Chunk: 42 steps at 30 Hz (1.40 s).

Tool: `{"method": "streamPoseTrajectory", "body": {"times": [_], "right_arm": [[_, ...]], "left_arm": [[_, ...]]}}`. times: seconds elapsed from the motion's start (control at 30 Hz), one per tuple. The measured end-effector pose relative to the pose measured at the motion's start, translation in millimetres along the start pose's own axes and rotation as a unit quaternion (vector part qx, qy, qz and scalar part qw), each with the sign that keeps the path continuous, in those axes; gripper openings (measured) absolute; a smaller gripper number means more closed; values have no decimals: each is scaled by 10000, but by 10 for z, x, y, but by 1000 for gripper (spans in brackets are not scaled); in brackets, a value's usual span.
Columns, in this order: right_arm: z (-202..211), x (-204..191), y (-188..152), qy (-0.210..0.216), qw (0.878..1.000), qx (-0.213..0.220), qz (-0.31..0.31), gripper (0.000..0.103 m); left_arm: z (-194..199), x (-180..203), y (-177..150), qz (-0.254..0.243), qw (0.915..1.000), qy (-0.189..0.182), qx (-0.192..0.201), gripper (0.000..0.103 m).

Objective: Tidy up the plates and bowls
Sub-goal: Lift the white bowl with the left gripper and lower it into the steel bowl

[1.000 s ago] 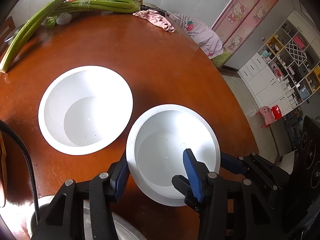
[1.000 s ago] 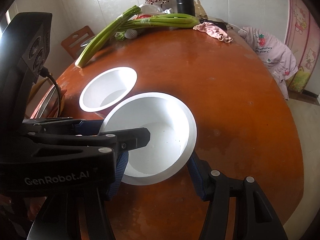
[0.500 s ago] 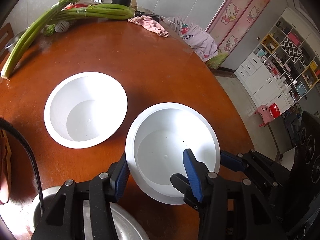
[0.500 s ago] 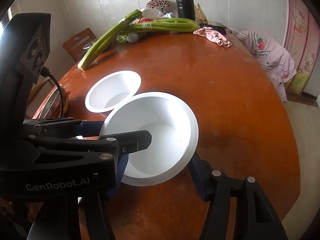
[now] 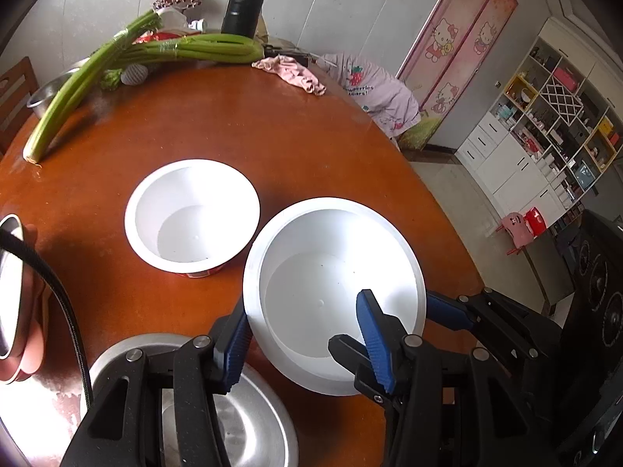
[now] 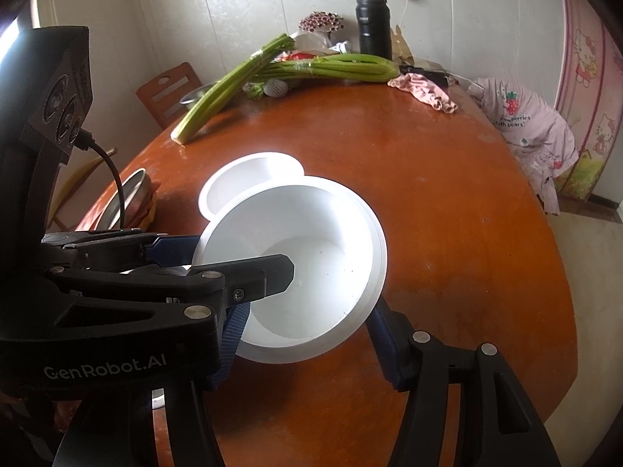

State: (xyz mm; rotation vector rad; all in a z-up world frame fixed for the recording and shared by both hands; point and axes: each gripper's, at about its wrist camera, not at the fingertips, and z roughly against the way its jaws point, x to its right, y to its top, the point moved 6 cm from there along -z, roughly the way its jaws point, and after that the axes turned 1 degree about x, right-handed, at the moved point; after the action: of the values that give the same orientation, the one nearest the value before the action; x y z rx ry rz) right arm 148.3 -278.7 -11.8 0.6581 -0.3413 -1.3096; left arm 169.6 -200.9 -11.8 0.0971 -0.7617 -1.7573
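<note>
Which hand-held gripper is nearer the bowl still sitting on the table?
Left. The left hand-held gripper grips the lifted bowl on the side nearest the resting bowl; the right hand-held gripper grips its far side.

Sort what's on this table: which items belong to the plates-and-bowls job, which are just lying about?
Job items:
- held white bowl, gripped by left gripper and right gripper
- second white bowl on the table
- metal plate at the near edge
- stacked metal dishes at the left edge

Lying about:
- celery
- black flask
- pink cloth
</note>
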Motion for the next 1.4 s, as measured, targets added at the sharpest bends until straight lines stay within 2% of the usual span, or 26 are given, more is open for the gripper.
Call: {"method": "streamPoseTrajectory", "body": {"times": [0.37,0.93,1.4], "right_arm": [[143,-306,47,59,9996,190,203,63],[205,-1030,16,300,9970,268,655,63],[112,-1306,-139,401,9955,59,854,63]], "left_arm": [[364,-114,-76,99,9995,7,312,52],[900,-600,-323,414,9968,123,666,52],[944,-827,-545,554,9966,203,581,52]]}}
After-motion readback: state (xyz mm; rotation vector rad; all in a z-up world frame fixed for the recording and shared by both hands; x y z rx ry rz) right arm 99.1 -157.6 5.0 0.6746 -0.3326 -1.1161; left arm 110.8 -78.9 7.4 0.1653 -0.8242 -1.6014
